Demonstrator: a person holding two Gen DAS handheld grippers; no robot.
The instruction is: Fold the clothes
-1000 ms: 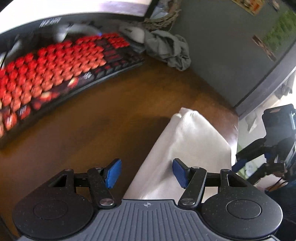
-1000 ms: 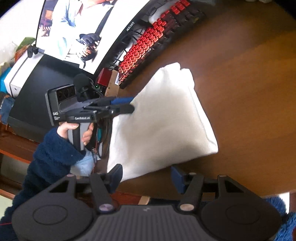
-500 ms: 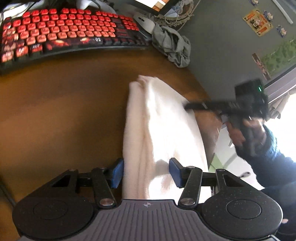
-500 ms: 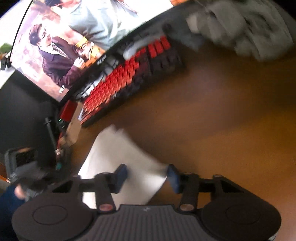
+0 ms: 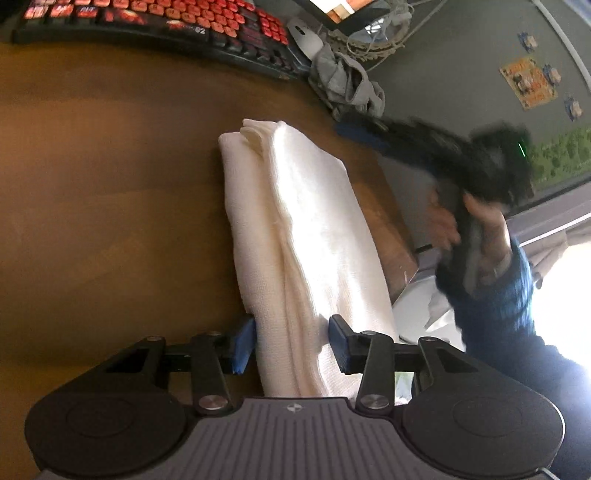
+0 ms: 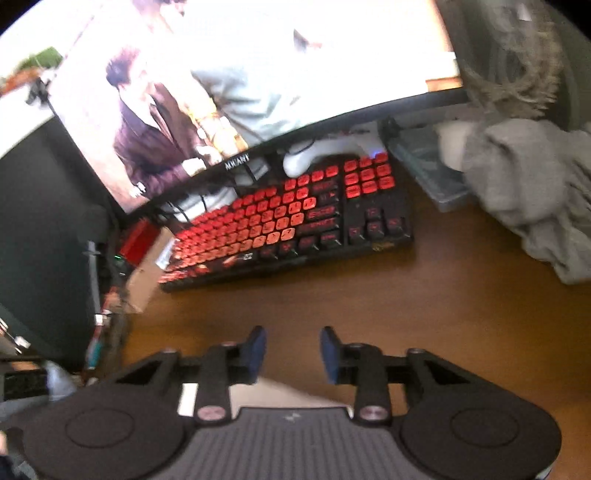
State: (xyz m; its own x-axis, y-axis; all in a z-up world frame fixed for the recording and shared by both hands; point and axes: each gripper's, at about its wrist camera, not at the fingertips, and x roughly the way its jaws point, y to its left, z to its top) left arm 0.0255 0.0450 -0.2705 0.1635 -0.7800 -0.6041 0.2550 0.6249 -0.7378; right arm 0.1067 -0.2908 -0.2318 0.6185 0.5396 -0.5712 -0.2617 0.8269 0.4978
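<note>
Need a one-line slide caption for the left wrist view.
Open left gripper straddles folded white cloth on wooden desk; blurred right gripper beside it.

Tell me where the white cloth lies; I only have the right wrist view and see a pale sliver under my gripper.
Observer: The folded white towel lies lengthwise on the wooden desk, far end toward the red-keyed keyboard.
Operator: Is the left gripper on it?
Observer: The left gripper is open, its fingers straddling the towel's near end.
Operator: And mine, seen from there?
Observer: The right gripper is blurred, off to the towel's right, apart from it.
</note>
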